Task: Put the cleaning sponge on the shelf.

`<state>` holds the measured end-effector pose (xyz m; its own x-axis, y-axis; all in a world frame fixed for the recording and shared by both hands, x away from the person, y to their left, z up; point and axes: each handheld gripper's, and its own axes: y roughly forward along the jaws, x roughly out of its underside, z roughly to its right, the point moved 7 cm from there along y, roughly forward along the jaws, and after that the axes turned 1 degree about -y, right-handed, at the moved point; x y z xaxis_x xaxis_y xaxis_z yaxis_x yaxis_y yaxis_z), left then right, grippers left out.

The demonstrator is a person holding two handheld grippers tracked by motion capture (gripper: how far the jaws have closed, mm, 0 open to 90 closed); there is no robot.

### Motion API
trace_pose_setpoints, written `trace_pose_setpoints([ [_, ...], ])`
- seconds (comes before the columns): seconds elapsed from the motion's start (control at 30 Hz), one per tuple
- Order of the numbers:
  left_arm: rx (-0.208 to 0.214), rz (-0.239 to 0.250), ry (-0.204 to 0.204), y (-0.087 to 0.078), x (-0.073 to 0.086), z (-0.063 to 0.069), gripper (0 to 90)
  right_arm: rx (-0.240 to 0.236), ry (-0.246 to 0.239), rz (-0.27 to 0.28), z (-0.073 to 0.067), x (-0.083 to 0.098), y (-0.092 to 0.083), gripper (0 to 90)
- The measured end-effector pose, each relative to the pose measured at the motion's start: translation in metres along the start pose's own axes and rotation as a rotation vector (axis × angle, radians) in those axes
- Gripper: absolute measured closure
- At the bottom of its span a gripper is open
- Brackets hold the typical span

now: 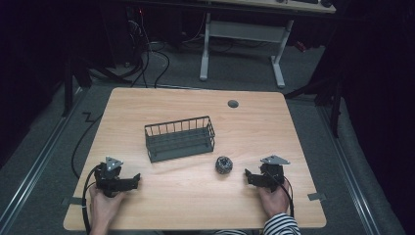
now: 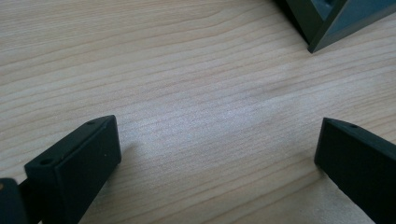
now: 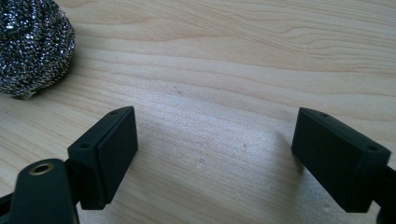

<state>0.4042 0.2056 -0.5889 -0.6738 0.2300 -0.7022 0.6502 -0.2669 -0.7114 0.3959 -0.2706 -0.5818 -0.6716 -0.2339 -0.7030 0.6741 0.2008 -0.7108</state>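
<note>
Both tools low on the wooden table [image 1: 195,196], jaws spread wide, nothing held: left gripper [image 1: 128,182] toward the person from the wire basket [image 1: 179,138], right gripper [image 1: 251,177] near the steel scourer [image 1: 224,164], which lies just off the basket's right corner. Risk: springy scourer may roll or squash if nipped off-centre. Dim room; cables on grey floor beyond.

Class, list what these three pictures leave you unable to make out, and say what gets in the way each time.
1. Basket in the left gripper view: cut off by the top edge, one corner visible.
2. Steel scourer in the right gripper view: cut off by the left and top edges.
3. Basket floor in the high view: too small and dark to tell if anything lies inside.
4. Small grey disc on the table: too small to identify.
</note>
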Motion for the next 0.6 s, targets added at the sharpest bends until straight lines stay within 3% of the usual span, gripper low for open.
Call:
trace_pose_setpoints([
  [0.1,-0.002,0.001,-0.002,0.0,0.0,0.0,1.0,0.001,0.0,0.001,0.0,0.0,0.0,14.9],
  [0.27,0.023,0.027,-0.042,-0.005,-0.001,-0.004,8.3,0.001,0.0,0.002,0.0,0.0,0.0,15.2],
  [0.37,0.03,0.038,-0.044,-0.007,-0.001,-0.005,14.7,0.002,0.002,0.002,0.0,0.0,0.0,15.4],
  [0.6,0.064,0.06,-0.052,-0.011,-0.003,-0.005,16.4,0.002,-0.003,0.005,-0.001,0.0,0.0,16.3],
])
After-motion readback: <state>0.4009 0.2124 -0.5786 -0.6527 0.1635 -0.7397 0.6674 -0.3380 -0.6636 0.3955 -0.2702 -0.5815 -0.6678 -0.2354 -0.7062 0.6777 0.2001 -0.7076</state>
